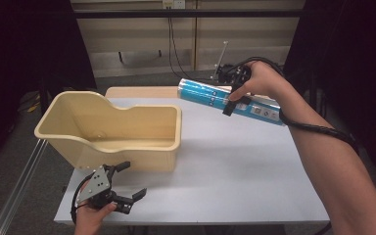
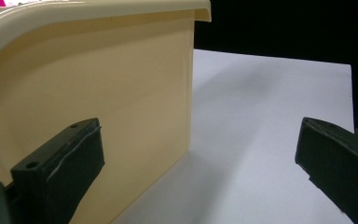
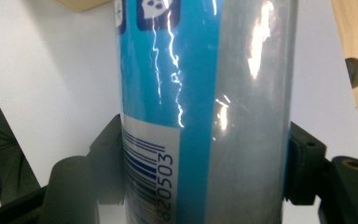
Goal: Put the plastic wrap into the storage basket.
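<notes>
- Closest to the lens in the right gripper view stands the blue and silver tube [image 3: 200, 107], with a barcode and digits on its label; one black jaw presses on each side of it.
- From the high view, this same tube [image 1: 210, 94] is held in the air above the far right part of the white table [image 1: 235, 171], lying almost level, its left end pointing toward the bin and a little higher than the right end.
- Right gripper [image 1: 236, 104] is closed around the middle of the tube, and the person's right hand [image 1: 257, 78] holds it from behind; a black cable runs back along the forearm.
- Beige plastic bin [image 1: 127, 139] stands on the left part of the table, open side up, well apart from the tube.
- Left gripper [image 1: 129, 183] rests low at the near left corner of the table, just in front of the bin's near wall, with jaws spread wide and nothing between them.
- Seen from the left gripper view, the bin's wall [image 2: 121, 102] is near the left jaw, and bare table shows between the jaws.
- Behind the table there is a light wooden board [image 1: 142, 92], near the tube's left end.
</notes>
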